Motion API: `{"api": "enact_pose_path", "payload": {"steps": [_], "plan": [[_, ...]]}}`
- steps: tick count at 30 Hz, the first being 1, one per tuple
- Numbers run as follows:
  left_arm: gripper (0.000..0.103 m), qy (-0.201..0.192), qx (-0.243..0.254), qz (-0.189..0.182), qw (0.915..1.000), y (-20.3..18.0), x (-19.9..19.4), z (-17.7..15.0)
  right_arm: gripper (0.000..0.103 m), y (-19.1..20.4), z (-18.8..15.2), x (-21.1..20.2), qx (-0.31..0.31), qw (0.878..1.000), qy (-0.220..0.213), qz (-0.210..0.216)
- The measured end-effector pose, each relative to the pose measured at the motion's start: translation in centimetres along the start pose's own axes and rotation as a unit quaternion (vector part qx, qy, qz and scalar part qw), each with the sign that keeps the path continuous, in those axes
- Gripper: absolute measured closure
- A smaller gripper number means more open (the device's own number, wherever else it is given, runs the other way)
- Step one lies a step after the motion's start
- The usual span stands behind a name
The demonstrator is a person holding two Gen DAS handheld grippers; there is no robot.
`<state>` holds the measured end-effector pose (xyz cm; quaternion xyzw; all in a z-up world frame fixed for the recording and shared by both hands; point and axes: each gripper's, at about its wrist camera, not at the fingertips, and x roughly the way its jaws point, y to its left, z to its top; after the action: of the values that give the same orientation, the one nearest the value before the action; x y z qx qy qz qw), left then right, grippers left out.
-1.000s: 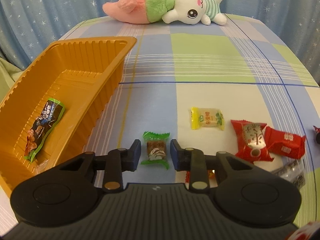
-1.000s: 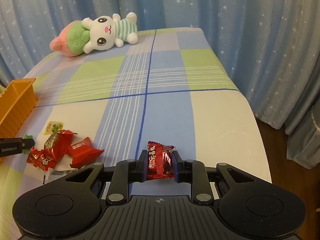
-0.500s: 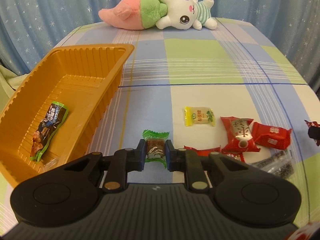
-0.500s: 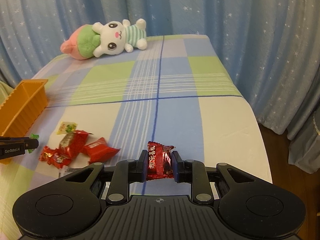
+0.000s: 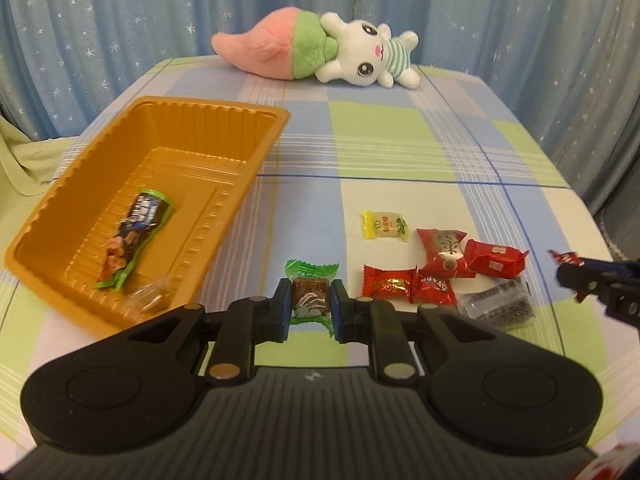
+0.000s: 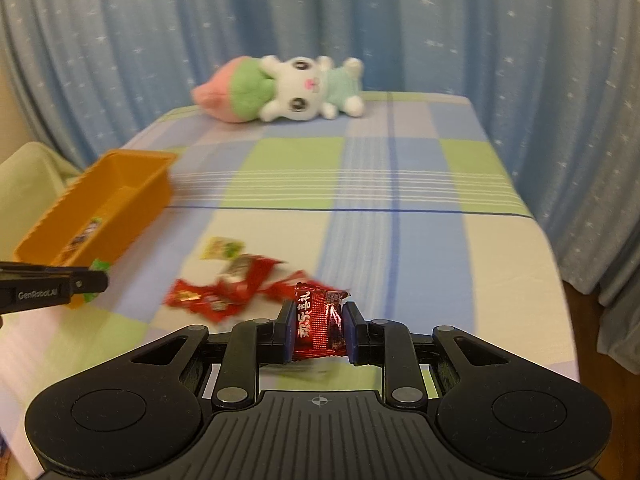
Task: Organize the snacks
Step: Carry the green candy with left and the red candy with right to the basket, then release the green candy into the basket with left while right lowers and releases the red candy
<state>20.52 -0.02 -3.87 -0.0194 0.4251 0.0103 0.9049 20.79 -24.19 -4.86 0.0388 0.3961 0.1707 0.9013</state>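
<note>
Aloft, left hand-held gripper [image 5: 310, 310] clamped on green candy [image 5: 311, 297], right hand-held gripper [image 6: 318, 330] on red candy [image 6: 318, 326].

Plush rabbit [image 5: 320, 50], starry blue curtain [image 5: 100, 28]

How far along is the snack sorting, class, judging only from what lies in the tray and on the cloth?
Done: a green-edged snack bar and a clear-wrapped sweet lie in the orange tray.
In hand: the left tongs grip a green-wrapped candy; the right tongs grip a red candy.
Left: a yellow candy, several red packets and a dark speckled packet lie on the tablecloth.
</note>
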Motion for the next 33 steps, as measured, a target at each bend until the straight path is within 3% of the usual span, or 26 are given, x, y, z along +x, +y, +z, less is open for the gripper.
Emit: {"api": "enact_pose_path", "payload": {"steps": [8, 19, 26, 33], "plan": [[0.085, -0.01, -0.015, 0.002, 0.9998, 4.0, -3.9, -1.0, 0.078, 6.9, -0.2, -0.5, -0.035, 0.997, 0.007, 0.069], [0.085, -0.025, -0.024, 0.043, 0.9985, 11.8, -6.7, -0.9, 0.078, 16.3, 0.8, 1.4, -0.078, 0.986, 0.013, 0.145], [0.085, -0.045, -0.005, 0.068, 0.9966, 16.4, -5.8, 1.4, 0.078, 20.7, 2.7, 3.7, -0.098, 0.984, 0.003, 0.151], [0.085, -0.041, 0.023, 0.066, 0.9967, 19.2, -2.5, 4.0, 0.078, 23.2, 5.4, 6.7, -0.091, 0.986, -0.005, 0.14]]}}
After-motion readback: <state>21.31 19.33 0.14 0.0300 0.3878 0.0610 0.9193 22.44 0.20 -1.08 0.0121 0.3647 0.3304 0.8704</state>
